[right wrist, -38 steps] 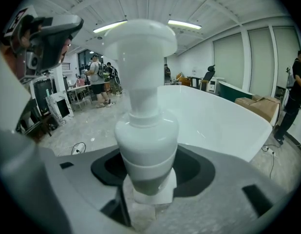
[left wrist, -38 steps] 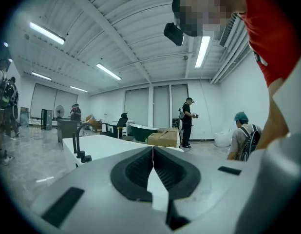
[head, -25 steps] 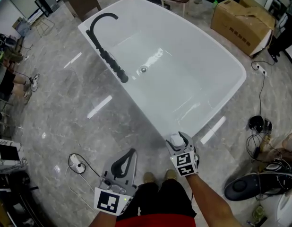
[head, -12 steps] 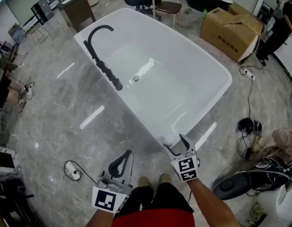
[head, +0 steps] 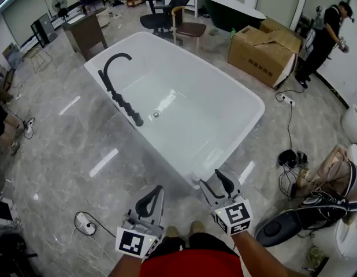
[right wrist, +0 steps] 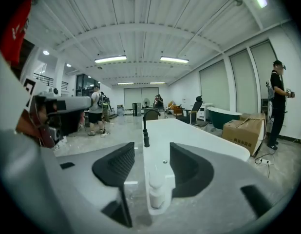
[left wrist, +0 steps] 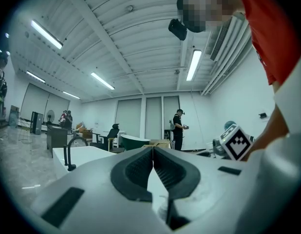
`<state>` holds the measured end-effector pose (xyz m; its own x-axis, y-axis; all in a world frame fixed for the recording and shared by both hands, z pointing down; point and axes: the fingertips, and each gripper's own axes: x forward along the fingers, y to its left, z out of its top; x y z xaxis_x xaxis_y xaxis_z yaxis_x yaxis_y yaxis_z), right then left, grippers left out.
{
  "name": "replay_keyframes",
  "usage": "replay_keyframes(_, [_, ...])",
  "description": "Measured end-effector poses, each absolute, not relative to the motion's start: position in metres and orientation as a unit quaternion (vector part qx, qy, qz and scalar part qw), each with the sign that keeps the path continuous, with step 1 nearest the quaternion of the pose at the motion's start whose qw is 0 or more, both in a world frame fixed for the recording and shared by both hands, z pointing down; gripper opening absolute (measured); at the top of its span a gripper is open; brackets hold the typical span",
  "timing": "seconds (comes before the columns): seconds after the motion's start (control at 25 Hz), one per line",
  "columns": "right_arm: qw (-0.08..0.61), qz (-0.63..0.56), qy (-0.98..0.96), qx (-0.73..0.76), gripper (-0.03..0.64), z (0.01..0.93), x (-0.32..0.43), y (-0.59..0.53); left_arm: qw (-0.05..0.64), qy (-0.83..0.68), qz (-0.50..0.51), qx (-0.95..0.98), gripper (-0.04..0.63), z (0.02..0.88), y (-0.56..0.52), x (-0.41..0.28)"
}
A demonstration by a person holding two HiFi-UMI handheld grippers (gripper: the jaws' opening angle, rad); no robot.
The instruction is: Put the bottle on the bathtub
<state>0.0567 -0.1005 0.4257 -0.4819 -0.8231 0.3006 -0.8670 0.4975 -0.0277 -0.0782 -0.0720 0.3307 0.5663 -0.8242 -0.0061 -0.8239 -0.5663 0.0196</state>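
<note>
A small white bottle (head: 196,180) stands upright on the near end of the white bathtub's rim (head: 255,104). In the right gripper view the bottle (right wrist: 156,191) sits on the tub rim (right wrist: 199,138), low between the jaws and touching neither. My right gripper (head: 213,180) (right wrist: 152,146) is open just behind the bottle and holds nothing. My left gripper (head: 157,190) (left wrist: 153,147) is shut and empty, low over the floor left of the tub's end. A black curved faucet (head: 115,85) (right wrist: 145,126) rises at the tub's left side.
A cardboard box (head: 265,48), an office chair (head: 184,22) and a dark green tub (head: 230,10) stand beyond the bathtub. A person (head: 323,33) stands at the far right. Cables (head: 86,224) lie on the floor at left, and a black device (head: 288,227) lies at right.
My right gripper has opened, let go of the bottle on the tub's rim and drawn back from it. The head view has tilted up. The left gripper stays shut.
</note>
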Motion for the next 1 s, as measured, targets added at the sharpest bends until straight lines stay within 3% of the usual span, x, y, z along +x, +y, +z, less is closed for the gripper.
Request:
replay_keyframes(0.6, [0.064,0.053,-0.861,0.502,0.009,0.336,0.035,-0.057,-0.01,-0.405,-0.034,0.914,0.011,0.296,-0.052,-0.049])
replay_keyframes(1.0, [0.054,0.05,-0.856,0.511,0.005,0.331,0.039,-0.039,-0.01,-0.393,-0.036,0.919,0.011,0.293,-0.038,-0.038])
